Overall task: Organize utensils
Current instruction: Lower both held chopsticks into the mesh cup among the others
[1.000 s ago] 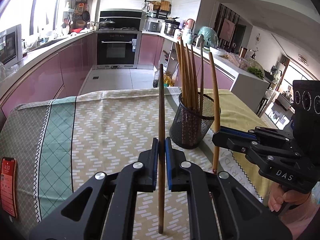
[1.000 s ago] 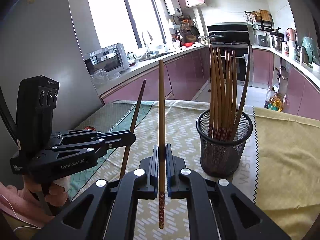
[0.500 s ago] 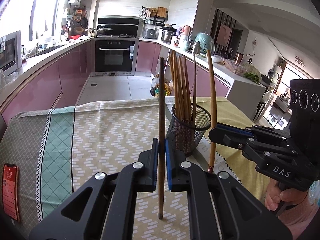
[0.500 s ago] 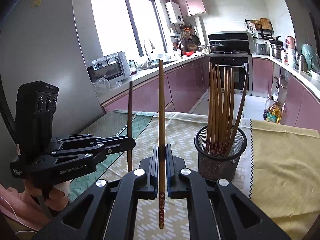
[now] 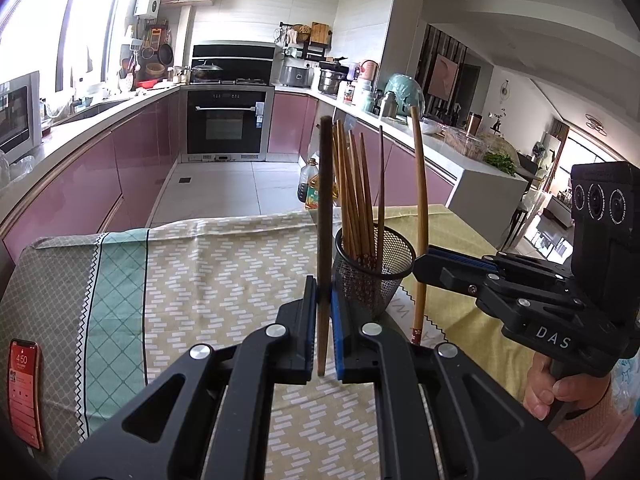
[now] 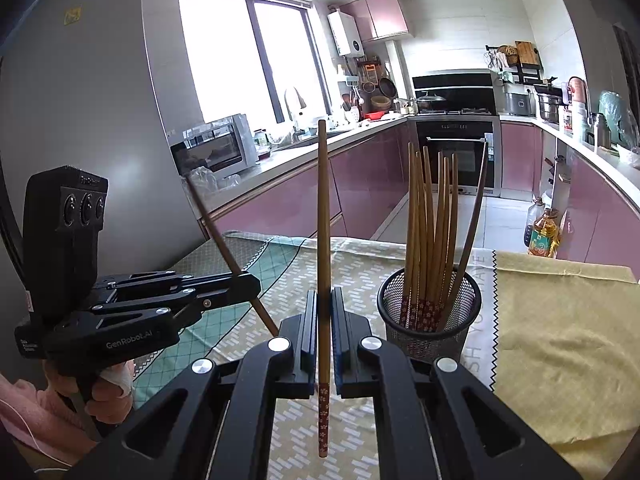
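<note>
My left gripper [image 5: 322, 316] is shut on a dark brown chopstick [image 5: 325, 208], held upright above the cloth, left of the black mesh holder [image 5: 374, 270] with several chopsticks in it. My right gripper [image 6: 324, 332] is shut on a light wooden chopstick [image 6: 323, 220] with a red patterned end, also upright, left of the holder [image 6: 430, 312]. In the left wrist view the right gripper [image 5: 424, 268] holds its chopstick [image 5: 419, 184] just right of the holder. In the right wrist view the left gripper [image 6: 250, 284] holds the dark chopstick [image 6: 224, 248] tilted.
A patterned tablecloth [image 5: 200, 280] covers the table, with a yellow cloth [image 6: 560, 320] on its right part. A red phone [image 5: 25, 396] lies at the left edge. Kitchen counters and an oven [image 5: 226, 124] stand beyond the table. Oil bottles [image 6: 542, 236] sit on the floor.
Both grippers have risen and pulled back, so the holder looks smaller and lower. The dark chopstick now leans the other way in the right wrist view. Both grips are unchanged.
</note>
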A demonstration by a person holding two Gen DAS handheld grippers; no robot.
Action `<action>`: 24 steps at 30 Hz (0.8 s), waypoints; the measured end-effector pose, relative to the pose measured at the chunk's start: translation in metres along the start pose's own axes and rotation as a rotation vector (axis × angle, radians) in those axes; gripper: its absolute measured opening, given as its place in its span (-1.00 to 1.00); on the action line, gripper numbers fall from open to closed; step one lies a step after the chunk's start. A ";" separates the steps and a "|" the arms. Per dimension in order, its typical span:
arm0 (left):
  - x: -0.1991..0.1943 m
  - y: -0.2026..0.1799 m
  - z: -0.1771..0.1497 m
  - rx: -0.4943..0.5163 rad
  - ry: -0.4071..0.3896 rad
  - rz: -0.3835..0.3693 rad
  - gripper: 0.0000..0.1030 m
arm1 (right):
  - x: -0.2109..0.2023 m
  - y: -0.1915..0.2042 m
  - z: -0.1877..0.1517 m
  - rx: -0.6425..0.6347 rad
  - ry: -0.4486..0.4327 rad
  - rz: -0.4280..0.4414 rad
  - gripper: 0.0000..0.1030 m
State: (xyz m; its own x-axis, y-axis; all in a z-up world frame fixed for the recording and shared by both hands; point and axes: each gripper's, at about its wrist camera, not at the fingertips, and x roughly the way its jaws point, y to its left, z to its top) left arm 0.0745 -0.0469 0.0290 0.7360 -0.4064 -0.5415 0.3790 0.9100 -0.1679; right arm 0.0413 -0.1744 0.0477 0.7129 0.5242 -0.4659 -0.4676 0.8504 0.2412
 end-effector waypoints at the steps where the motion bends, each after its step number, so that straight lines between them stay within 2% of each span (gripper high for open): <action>1: -0.001 -0.001 0.001 0.002 -0.002 -0.001 -0.85 | 0.000 -0.001 0.001 0.001 -0.002 -0.002 -0.89; 24: -0.006 -0.011 0.021 0.029 -0.028 -0.048 -0.85 | -0.014 -0.014 0.019 0.004 -0.076 -0.037 -0.89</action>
State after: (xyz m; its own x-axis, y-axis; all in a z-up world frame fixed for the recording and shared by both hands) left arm 0.0778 -0.0563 0.0510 0.7318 -0.4524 -0.5097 0.4302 0.8867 -0.1693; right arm 0.0478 -0.1921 0.0668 0.7672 0.4946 -0.4084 -0.4383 0.8691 0.2291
